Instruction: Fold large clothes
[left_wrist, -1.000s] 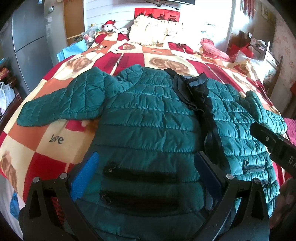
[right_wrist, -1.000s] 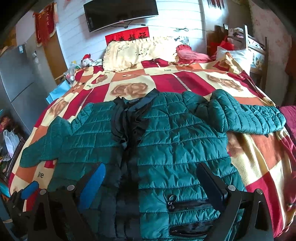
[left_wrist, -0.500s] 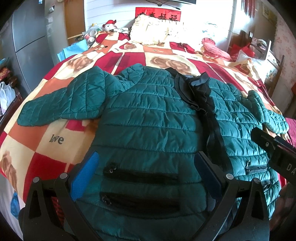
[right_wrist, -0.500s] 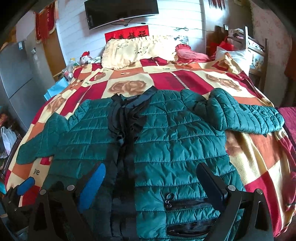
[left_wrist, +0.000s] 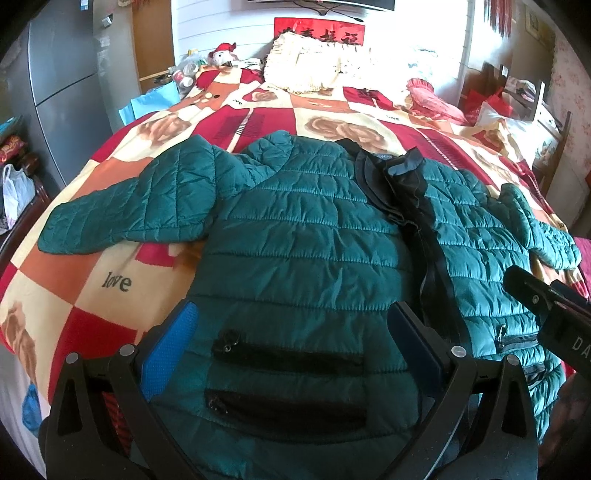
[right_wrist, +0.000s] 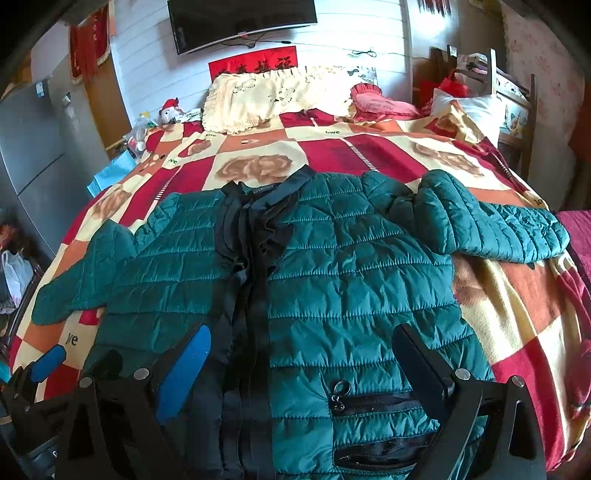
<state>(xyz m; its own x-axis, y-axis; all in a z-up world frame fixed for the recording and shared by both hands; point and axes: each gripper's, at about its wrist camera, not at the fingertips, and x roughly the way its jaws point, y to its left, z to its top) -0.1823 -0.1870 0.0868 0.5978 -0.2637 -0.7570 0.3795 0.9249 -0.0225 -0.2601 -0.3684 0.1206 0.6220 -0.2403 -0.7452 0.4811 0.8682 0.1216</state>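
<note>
A teal quilted jacket (left_wrist: 303, 243) (right_wrist: 354, 273) lies front-up and spread flat on the bed, black zipper placket down its middle, both sleeves stretched out to the sides. My left gripper (left_wrist: 291, 328) hovers open over the jacket's lower left panel, above two black zip pockets. My right gripper (right_wrist: 303, 350) stands open over the hem of the right panel, near its zip pocket (right_wrist: 373, 400). Neither holds anything. The right gripper's body (left_wrist: 546, 310) shows at the right edge of the left wrist view; the left gripper's blue pad (right_wrist: 48, 363) shows at the lower left of the right wrist view.
The bed wears a red, cream and orange checked cover (left_wrist: 110, 280) (right_wrist: 517, 317). A cream pillow (right_wrist: 273, 96) and a pink cushion (right_wrist: 380, 101) lie at the head. A grey fridge (left_wrist: 55, 81) stands left; a wooden chair (right_wrist: 513, 99) stands right. A television (right_wrist: 243, 20) hangs on the wall.
Both grippers have drifted slightly back and up, so more of the bed and wall shows. The jacket has not moved and both grippers stay open.
</note>
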